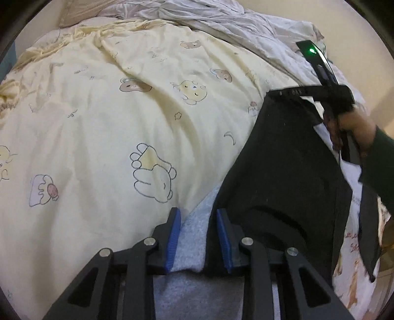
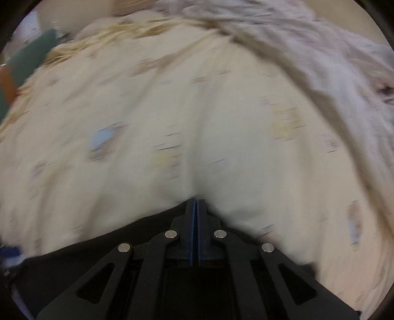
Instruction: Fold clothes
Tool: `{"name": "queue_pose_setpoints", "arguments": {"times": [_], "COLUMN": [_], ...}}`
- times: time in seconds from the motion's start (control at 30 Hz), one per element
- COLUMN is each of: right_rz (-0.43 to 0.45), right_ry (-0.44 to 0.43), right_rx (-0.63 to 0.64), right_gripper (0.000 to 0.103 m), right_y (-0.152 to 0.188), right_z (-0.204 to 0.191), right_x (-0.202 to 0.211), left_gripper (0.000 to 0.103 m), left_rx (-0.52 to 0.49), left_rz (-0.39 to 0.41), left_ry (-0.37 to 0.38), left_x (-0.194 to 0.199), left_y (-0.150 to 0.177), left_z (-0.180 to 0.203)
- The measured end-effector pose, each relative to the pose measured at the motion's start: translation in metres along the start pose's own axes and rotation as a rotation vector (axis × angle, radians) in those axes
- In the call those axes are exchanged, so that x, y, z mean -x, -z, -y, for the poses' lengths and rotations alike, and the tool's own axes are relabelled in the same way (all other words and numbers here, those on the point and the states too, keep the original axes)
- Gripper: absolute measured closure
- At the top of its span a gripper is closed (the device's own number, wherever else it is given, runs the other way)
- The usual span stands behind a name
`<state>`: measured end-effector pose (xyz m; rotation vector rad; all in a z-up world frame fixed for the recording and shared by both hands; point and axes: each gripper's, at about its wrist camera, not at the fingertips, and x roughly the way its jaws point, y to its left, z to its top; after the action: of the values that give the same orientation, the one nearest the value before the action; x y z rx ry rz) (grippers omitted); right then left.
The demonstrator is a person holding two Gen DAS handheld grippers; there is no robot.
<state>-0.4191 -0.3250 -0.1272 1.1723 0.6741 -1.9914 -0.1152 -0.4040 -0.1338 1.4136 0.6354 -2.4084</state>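
Pale yellow cotton covers most of both views: a quilt (image 1: 103, 118) printed with cartoon bears, spread over the bed, with a rumpled white sheet (image 1: 221, 22) bunched along its far edge.

In the left wrist view, the left gripper (image 1: 198, 236) sits low at the near edge of the bed. Its blue-padded fingers stand apart, and a strip of grey fleecy cloth (image 1: 189, 243) runs up between them; whether the pads press on it I cannot tell, though the gap looks too wide for a grip. Just to the right of that strip begins the black garment (image 1: 290, 157), which rises as a long panel from the near edge up and to the right, its long axis slanting toward the right gripper (image 1: 327, 96). That gripper, held in a hand (image 1: 354, 128) with a dark green sleeve (image 1: 379, 167), holds the garment's upper edge raised off the quilt.

The right wrist view is smeared by motion. There the fingers are pressed together with only a thin line between the blue pads (image 2: 192, 233), and black fabric spreads beneath and to the left of them, so they look clamped on the garment's edge.

In my judgement, the coming move turns on that slant: the lifted end belongs to the right hand, while the lower end lies beside the left gripper, slightly to its right.
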Motion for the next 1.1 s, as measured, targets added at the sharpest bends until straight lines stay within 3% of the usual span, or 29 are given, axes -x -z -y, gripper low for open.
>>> {"name": "queue_pose_setpoints", "arguments": {"times": [0.03,0.17,0.3,0.37,0.43,0.5,0.57,0.77,0.87,0.97,1.03,1.1], "right_rz": [0.005,0.019,0.082,0.055,0.001,-0.052,-0.028,0.021,0.044,0.021,-0.006,-0.048], "right_ry": [0.029,0.005,-0.095,-0.194,-0.214,-0.159,-0.126,-0.164,-0.190,-0.314,-0.371,-0.327], "right_rx": [-0.020,-0.035,-0.032,-0.026,0.030,0.097,0.086,-0.001,-0.043,-0.070,-0.093,-0.113], "right_gripper": [0.103,0.100,0.100,0.099,0.099,0.103,0.103,0.099,0.098,0.098,0.098,0.098], "right_y": [-0.001,-0.001,0.006,0.011,0.010,0.016,0.021,0.051,0.065,0.092,0.122,0.150], "right_z": [0.008,0.016,0.013,0.008,-0.005,-0.013,-0.004,0.006,0.009,-0.022,-0.040,-0.042], "right_x": [-0.002,0.011,0.045,0.046,0.032,0.017,0.014,0.073,0.100,0.115,0.120,0.107], "left_gripper": [0.073,0.073,0.073,0.073,0.073,0.073,0.073,0.073,0.073,0.073,0.073,0.079], "left_rx": [0.006,0.034,0.035,0.039,0.052,0.065,0.071,0.143,0.093,0.004,-0.050,-0.057], "left_rz": [-0.003,0.008,0.034,0.031,0.013,-0.002,-0.009,0.044,0.067,0.034,-0.015,-0.047], "left_ry": [0.003,0.018,0.014,0.021,0.031,0.042,0.045,0.104,0.107,0.165,0.146,0.083], "left_x": [0.001,0.005,0.011,0.010,0.005,0.004,0.006,0.030,0.041,0.033,0.019,0.007], "left_y": [0.002,0.003,0.003,0.003,0.002,0.003,0.005,0.008,0.005,0.006,0.009,0.012], "left_z": [-0.002,-0.006,-0.006,-0.006,-0.008,-0.012,-0.014,-0.027,-0.019,0.005,0.017,0.017]}}
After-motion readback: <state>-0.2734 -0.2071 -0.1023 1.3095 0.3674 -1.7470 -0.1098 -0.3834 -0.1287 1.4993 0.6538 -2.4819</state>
